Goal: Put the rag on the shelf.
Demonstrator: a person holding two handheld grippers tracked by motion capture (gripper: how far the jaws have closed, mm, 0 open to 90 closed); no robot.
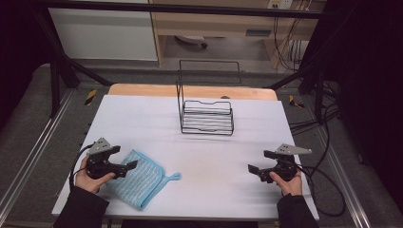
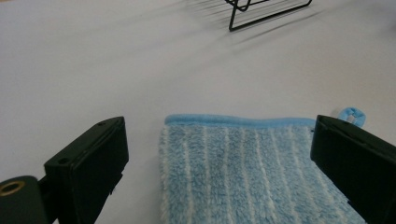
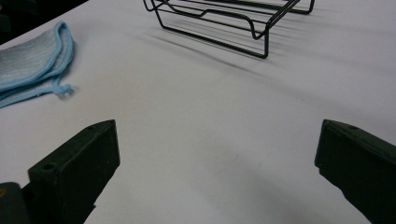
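A light blue striped cloth [image 1: 138, 179] lies folded on the white table [image 1: 204, 142] at the front left, with a small loop at its right corner. My left gripper [image 1: 124, 161] stands open over the cloth's left part; in the left gripper view the cloth [image 2: 247, 172] lies between the wide-spread jaws without being pressed. At the front right my right gripper [image 1: 260, 161] is open above bare table, pointing left. In the right gripper view the cloth [image 3: 32, 60] lies far off at the upper left.
A black wire rack [image 1: 206, 116] stands at the table's back centre, also seen as the rack [image 3: 224, 23] and the rack's foot [image 2: 266, 11]. A wooden board edge [image 1: 190, 90] runs behind the table. Cables [image 1: 328, 190] trail off the right side.
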